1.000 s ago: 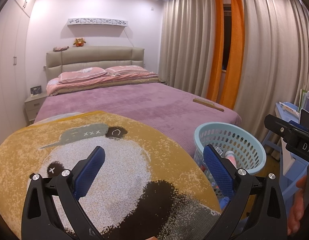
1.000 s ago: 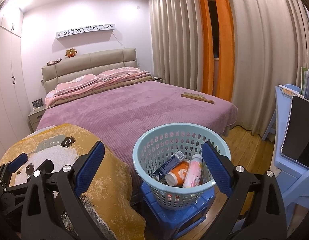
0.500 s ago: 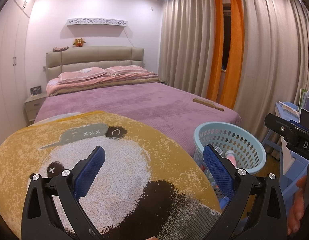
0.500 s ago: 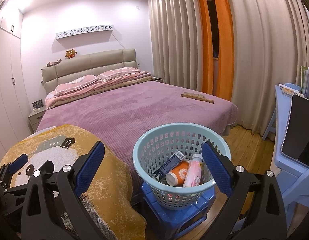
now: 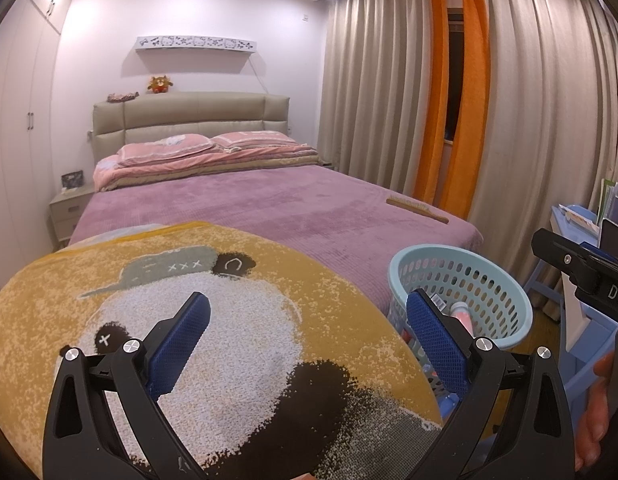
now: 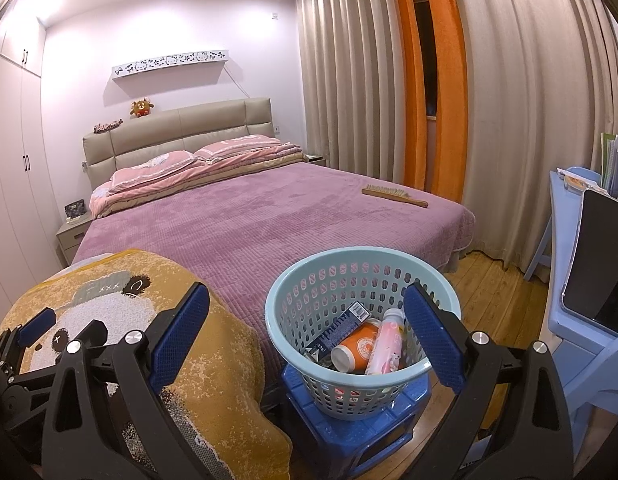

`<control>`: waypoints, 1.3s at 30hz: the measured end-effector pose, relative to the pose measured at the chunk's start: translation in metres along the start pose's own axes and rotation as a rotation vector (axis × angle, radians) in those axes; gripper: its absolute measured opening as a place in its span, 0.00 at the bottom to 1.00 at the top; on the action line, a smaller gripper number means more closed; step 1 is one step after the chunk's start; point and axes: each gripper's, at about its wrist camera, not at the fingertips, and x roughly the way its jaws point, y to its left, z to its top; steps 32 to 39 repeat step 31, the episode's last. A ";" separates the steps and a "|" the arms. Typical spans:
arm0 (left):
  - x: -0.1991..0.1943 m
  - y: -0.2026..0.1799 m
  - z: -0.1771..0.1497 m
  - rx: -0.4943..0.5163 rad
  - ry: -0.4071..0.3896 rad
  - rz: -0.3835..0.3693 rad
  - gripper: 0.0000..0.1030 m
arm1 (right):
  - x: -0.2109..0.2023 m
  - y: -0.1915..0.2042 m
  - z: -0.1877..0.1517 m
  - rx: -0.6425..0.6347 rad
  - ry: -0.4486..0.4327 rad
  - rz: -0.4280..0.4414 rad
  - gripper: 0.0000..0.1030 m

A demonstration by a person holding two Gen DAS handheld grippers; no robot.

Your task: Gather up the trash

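A light blue perforated basket [image 6: 309, 280] stands on a blue stool [image 6: 349, 436] beside the bed. Inside it lie an orange cup [image 6: 355, 350], a pink bottle [image 6: 385, 342] and a dark blue carton [image 6: 341, 326]. My right gripper [image 6: 305, 328] hovers open over the basket with nothing between its fingers. My left gripper [image 5: 307, 334] is open and empty above a yellow panda blanket [image 5: 213, 280], with the basket [image 5: 489, 280] to its right. In the right wrist view the left gripper [image 6: 33, 328] shows at the lower left.
A purple bed [image 6: 269, 220] fills the middle, with a wooden brush [image 6: 393, 196] near its right edge. A blue desk and chair [image 6: 581, 320] with a dark tablet [image 6: 597, 272] stand at the right. Curtains [image 6: 369, 100] hang behind; a wood floor [image 6: 493, 296] lies between.
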 end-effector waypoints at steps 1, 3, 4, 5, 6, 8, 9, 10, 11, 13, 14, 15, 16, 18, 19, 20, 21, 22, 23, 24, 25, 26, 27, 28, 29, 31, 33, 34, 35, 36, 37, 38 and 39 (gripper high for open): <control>0.000 -0.001 0.000 0.000 0.000 -0.001 0.93 | 0.000 0.000 0.000 0.000 0.000 0.000 0.90; 0.000 0.000 0.000 0.000 0.000 0.000 0.93 | 0.000 0.000 0.000 -0.002 0.001 -0.001 0.90; 0.000 -0.001 0.000 0.001 0.000 0.000 0.93 | -0.001 0.000 0.000 -0.001 0.001 -0.001 0.90; 0.000 -0.001 0.000 0.000 0.000 0.001 0.93 | -0.001 0.000 0.000 -0.001 0.001 0.000 0.90; 0.000 -0.001 0.000 0.000 0.000 0.001 0.93 | -0.001 0.000 0.000 0.000 0.001 0.001 0.90; 0.000 0.000 0.000 -0.001 0.000 0.001 0.93 | 0.000 0.000 0.000 -0.002 0.000 -0.001 0.90; 0.000 -0.001 0.000 -0.001 0.000 0.001 0.93 | 0.000 0.000 0.000 -0.002 0.001 -0.001 0.90; 0.000 -0.001 0.000 -0.001 0.000 0.001 0.93 | -0.001 0.000 0.000 -0.001 0.000 -0.001 0.90; 0.000 -0.001 0.000 -0.001 0.001 -0.001 0.93 | 0.000 0.000 0.000 -0.001 0.001 0.000 0.90; 0.000 -0.001 0.000 0.000 0.001 0.000 0.93 | 0.000 0.000 0.000 -0.001 0.001 0.000 0.90; -0.001 -0.001 0.000 0.001 0.000 0.000 0.93 | 0.000 0.000 0.000 -0.001 0.001 0.000 0.90; -0.001 -0.001 -0.001 0.001 -0.001 0.003 0.93 | 0.000 0.000 0.000 -0.001 0.001 0.000 0.90; -0.001 -0.001 0.000 0.001 -0.002 0.006 0.93 | 0.000 0.000 0.000 -0.002 0.001 0.000 0.90; -0.001 -0.002 -0.001 0.004 -0.005 0.007 0.93 | 0.000 0.000 0.000 -0.002 0.001 0.000 0.90; -0.002 -0.003 -0.001 0.009 -0.007 0.012 0.93 | -0.001 0.000 0.000 -0.002 0.001 0.001 0.90; -0.002 -0.004 -0.001 0.016 -0.009 0.020 0.93 | 0.000 0.000 0.000 -0.002 0.001 0.001 0.90; -0.002 -0.005 -0.001 0.020 -0.010 0.023 0.93 | 0.000 0.000 0.000 -0.004 0.000 0.001 0.90; -0.002 -0.005 -0.001 0.021 -0.011 0.024 0.93 | 0.000 0.001 0.000 -0.006 0.000 0.003 0.90; -0.002 -0.005 -0.001 0.020 -0.012 0.023 0.93 | 0.000 0.001 0.000 -0.007 0.000 0.004 0.90; -0.002 -0.005 -0.001 0.017 -0.010 0.022 0.93 | 0.000 0.001 0.000 -0.009 -0.001 0.004 0.90; -0.002 -0.005 0.000 0.013 -0.007 0.019 0.93 | 0.000 0.001 0.000 -0.010 -0.002 0.005 0.90; -0.001 -0.003 0.000 0.009 -0.004 0.014 0.93 | 0.000 0.002 0.001 -0.011 -0.003 0.006 0.90; -0.001 -0.001 0.001 0.001 0.001 0.007 0.93 | 0.000 0.002 0.001 -0.013 -0.003 0.005 0.90; -0.001 0.000 0.001 -0.007 0.003 0.004 0.93 | 0.000 0.003 0.001 -0.014 -0.004 0.006 0.90; -0.001 0.000 0.001 -0.012 0.004 0.004 0.93 | 0.000 0.003 0.001 -0.019 -0.005 0.004 0.90; -0.001 0.002 0.001 -0.020 0.003 0.006 0.93 | 0.000 0.005 0.002 -0.028 -0.009 0.000 0.90; -0.001 0.002 0.001 -0.020 0.003 0.006 0.93 | 0.000 0.005 0.002 -0.028 -0.009 0.000 0.90; -0.001 0.002 0.001 -0.020 0.003 0.006 0.93 | 0.000 0.005 0.002 -0.028 -0.009 0.000 0.90; -0.001 0.002 0.001 -0.020 0.003 0.006 0.93 | 0.000 0.005 0.002 -0.028 -0.009 0.000 0.90; -0.001 0.002 0.001 -0.020 0.003 0.006 0.93 | 0.000 0.005 0.002 -0.028 -0.009 0.000 0.90; -0.001 0.002 0.001 -0.020 0.003 0.006 0.93 | 0.000 0.005 0.002 -0.028 -0.009 0.000 0.90; -0.001 0.002 0.001 -0.020 0.003 0.006 0.93 | 0.000 0.005 0.002 -0.028 -0.009 0.000 0.90; -0.001 0.002 0.001 -0.020 0.003 0.006 0.93 | 0.000 0.005 0.002 -0.028 -0.009 0.000 0.90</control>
